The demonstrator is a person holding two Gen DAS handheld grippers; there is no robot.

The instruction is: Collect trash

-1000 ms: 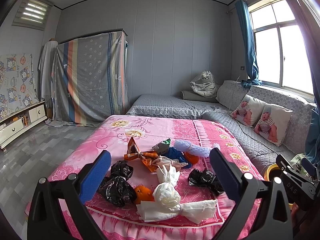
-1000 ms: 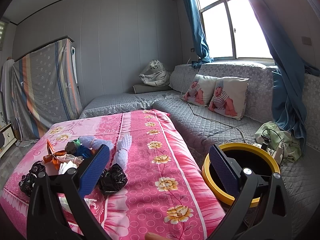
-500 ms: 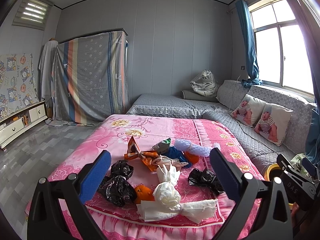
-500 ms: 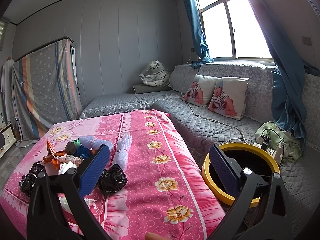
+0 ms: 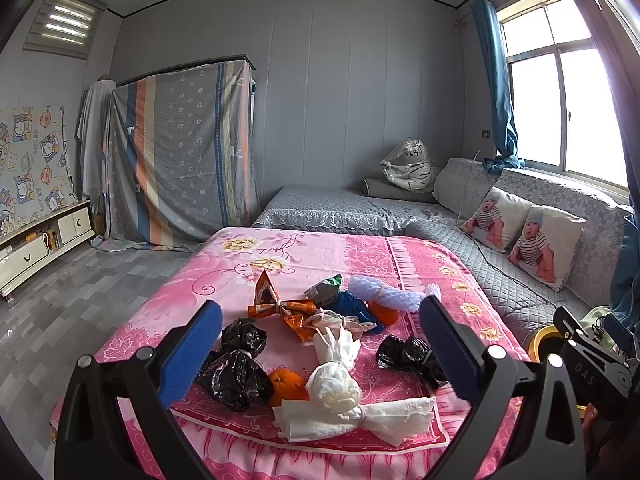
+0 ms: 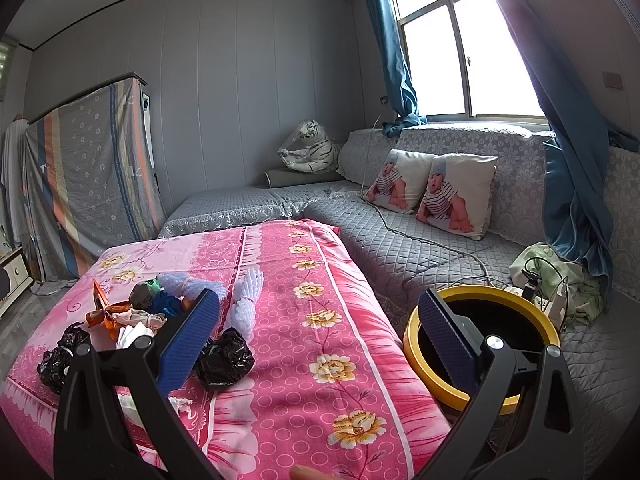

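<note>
Trash lies in a pile on the pink floral cloth (image 5: 248, 276) of a table: two black bags (image 5: 240, 364), a third black bag (image 5: 408, 356), white tissue bundles (image 5: 336, 392), an orange wrapper (image 5: 280, 306), a blue wad (image 5: 348, 306), a lilac foam net (image 5: 380, 292) and an orange (image 5: 286, 384). My left gripper (image 5: 320, 356) is open and empty, just before the near table edge. My right gripper (image 6: 320, 344) is open and empty, right of the pile, above the cloth (image 6: 320, 280). A yellow-rimmed bin (image 6: 480, 344) stands to the right.
A grey quilted sofa (image 6: 400, 248) runs behind and right of the table, with two baby-print cushions (image 6: 432, 192) and a toy tiger (image 6: 308, 152). Cables and a power strip (image 6: 548, 300) lie by the bin. A covered wardrobe (image 5: 180, 152) and grey floor are on the left.
</note>
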